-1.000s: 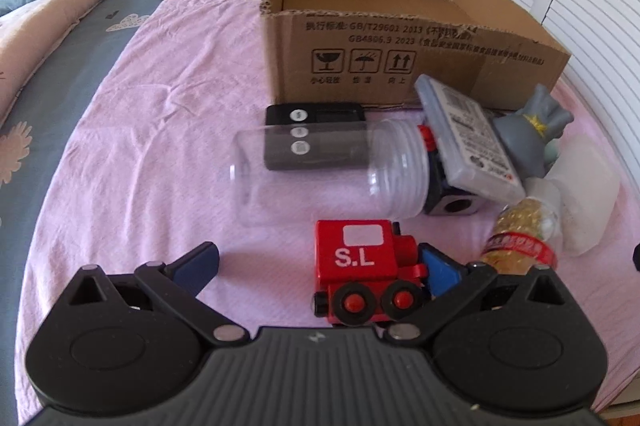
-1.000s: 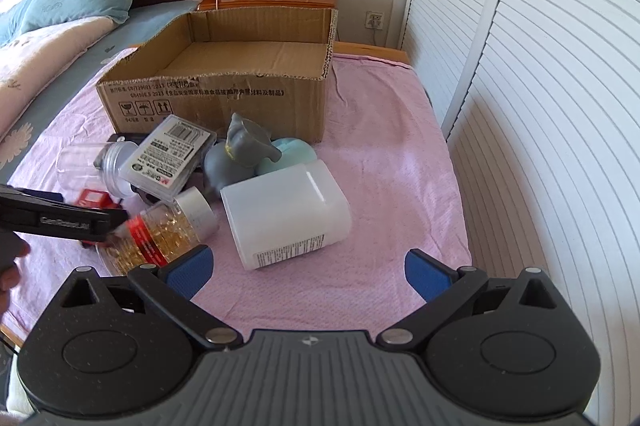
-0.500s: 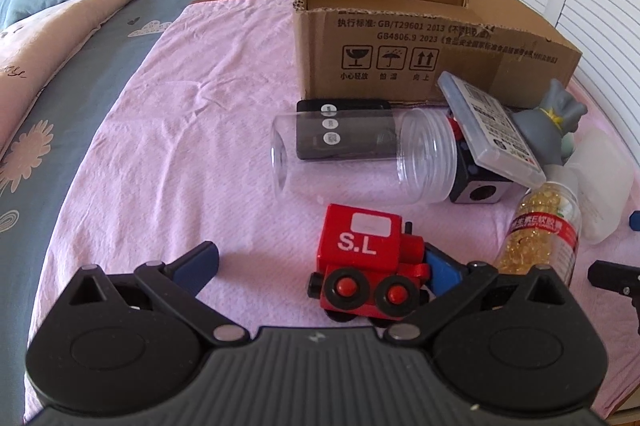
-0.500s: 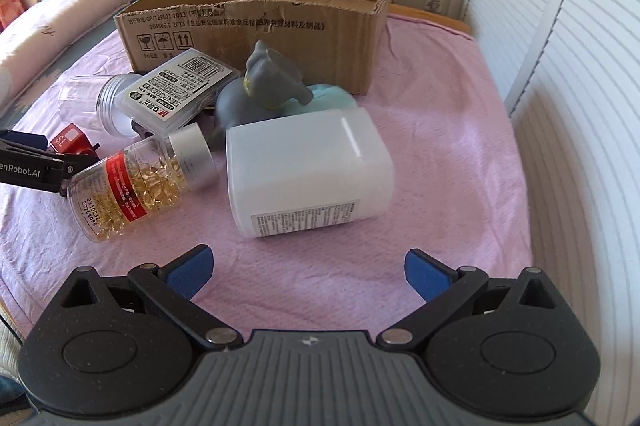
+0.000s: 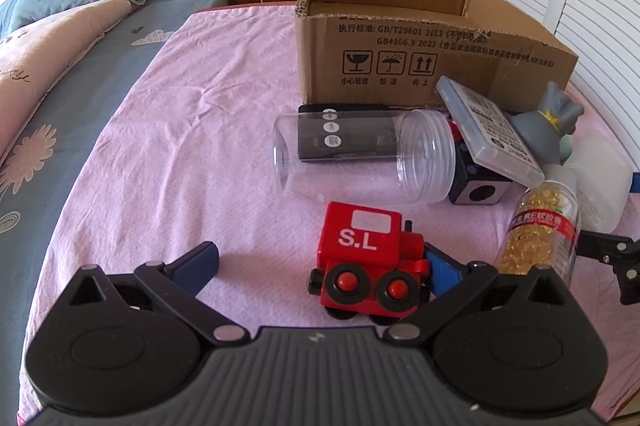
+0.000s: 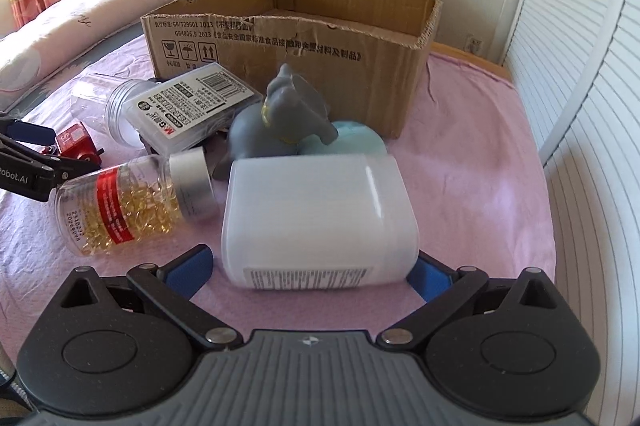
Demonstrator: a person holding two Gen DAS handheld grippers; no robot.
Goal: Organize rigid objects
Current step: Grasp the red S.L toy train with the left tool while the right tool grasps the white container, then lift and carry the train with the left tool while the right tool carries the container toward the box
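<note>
Both tools have advanced: the right tool (image 6: 308, 268), spread wide, now brackets the white bottle's (image 6: 320, 218) near end, gripping nothing; the left tool (image 5: 316, 264), also wide open and empty, has the red toy train (image 5: 368, 262) beside its right finger on the bed's pink cloth (image 5: 180, 145).

Red toy train (image 5: 368, 258), white "S.L"; brown cardboard box (image 5: 400, 65), black print; capsule bottle (image 6: 128, 201), red label, at 9 o'clock of white bottle (image 6: 320, 222); pink sheet (image 5: 200, 145).
</note>
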